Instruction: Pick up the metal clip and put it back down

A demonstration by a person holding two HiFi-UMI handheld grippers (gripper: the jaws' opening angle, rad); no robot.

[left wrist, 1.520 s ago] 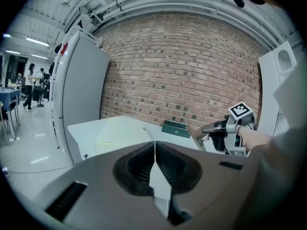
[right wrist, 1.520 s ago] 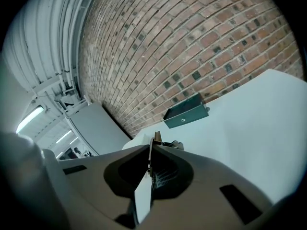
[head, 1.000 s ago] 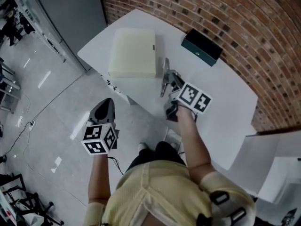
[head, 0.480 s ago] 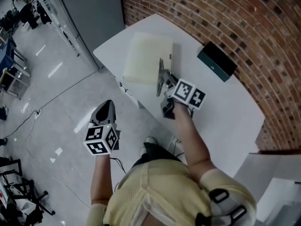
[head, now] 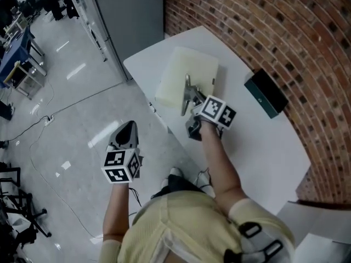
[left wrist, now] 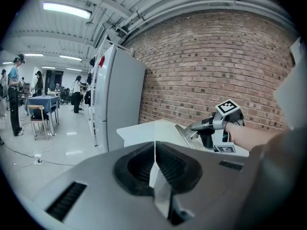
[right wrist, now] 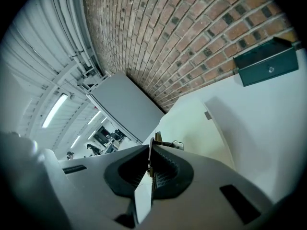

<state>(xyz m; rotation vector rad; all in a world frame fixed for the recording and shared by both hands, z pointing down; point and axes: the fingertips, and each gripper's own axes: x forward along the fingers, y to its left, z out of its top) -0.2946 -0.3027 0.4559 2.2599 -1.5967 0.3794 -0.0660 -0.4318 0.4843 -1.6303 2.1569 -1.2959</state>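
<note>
My right gripper (head: 186, 87) is shut on the metal clip (right wrist: 158, 140). In the right gripper view a thin metal plate and a wire loop stick out past the fingertips. In the head view the gripper's jaws hide the clip. This gripper hangs over the near edge of a cream box (head: 189, 74) on the white table (head: 258, 141), and the left gripper view shows it (left wrist: 185, 132) from the side. My left gripper (head: 128, 127) is shut with nothing in it. It hangs over the floor, left of the table.
A dark green box (head: 266, 93) lies at the table's far side against the brick wall (head: 307, 43). A grey cabinet (head: 126, 15) stands beyond the table's left corner. People and chairs (left wrist: 29, 107) are far off in the hall.
The head view has swung right. The right gripper's jaws were beside the cream box's right edge and now overlap the box. The left gripper has barely moved.
</note>
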